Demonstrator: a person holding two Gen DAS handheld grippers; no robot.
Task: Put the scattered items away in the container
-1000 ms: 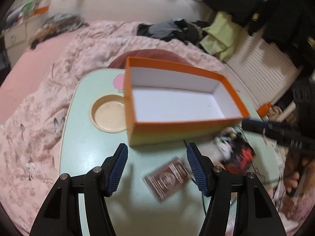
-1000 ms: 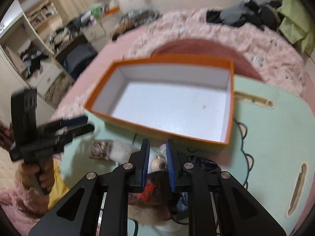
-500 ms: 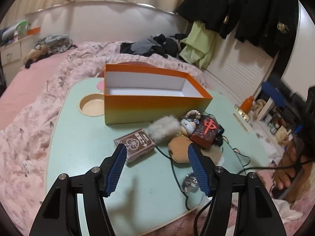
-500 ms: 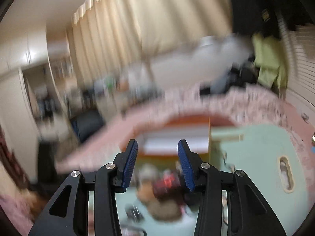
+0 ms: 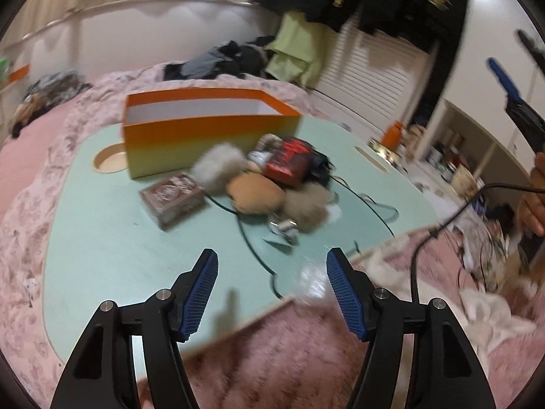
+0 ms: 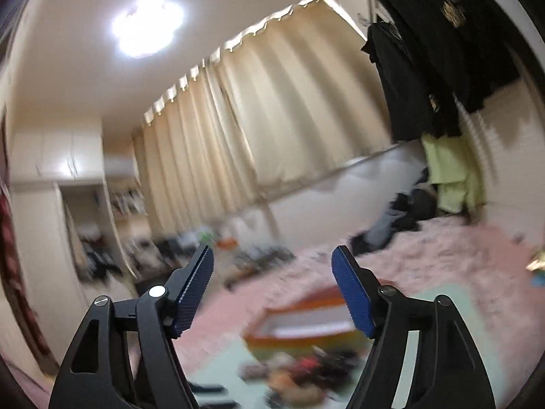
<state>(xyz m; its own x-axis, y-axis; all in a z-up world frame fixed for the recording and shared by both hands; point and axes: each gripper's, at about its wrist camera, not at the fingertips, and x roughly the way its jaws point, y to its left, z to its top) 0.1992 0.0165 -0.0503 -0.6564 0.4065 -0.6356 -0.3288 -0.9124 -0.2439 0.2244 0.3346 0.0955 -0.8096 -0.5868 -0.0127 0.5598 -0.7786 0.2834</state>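
Observation:
An empty orange box (image 5: pixel 207 136) stands on the pale green table (image 5: pixel 119 238). In front of it lies a heap: a brown card box (image 5: pixel 173 199), a grey fluffy ball (image 5: pixel 218 167), a tan plush (image 5: pixel 255 192), a red-and-black item (image 5: pixel 287 160), a beige pompom (image 5: pixel 308 204) and black cables. My left gripper (image 5: pixel 271 288) hovers open over the table's near edge, nothing between its fingers. My right gripper (image 6: pixel 272 289) points level across the room, jaws opening and empty; the orange box (image 6: pixel 306 323) and heap (image 6: pixel 306 368) blur below it. The right gripper (image 5: pixel 511 85) also shows in the left view, raised.
The table sits on a pink bed cover (image 5: pixel 27 156). Clothes (image 5: pixel 224 58) lie on the bed behind, dark jackets (image 5: pixel 391 3) hang at the right. A round recess (image 5: pixel 110 162) is in the table beside the box. A hand (image 5: pixel 533 197) with a cable shows at right.
The left gripper has drawn back from the box to the table's near edge. The right gripper has risen off the heap, tilted up to level, and its jaws have opened wide, empty.

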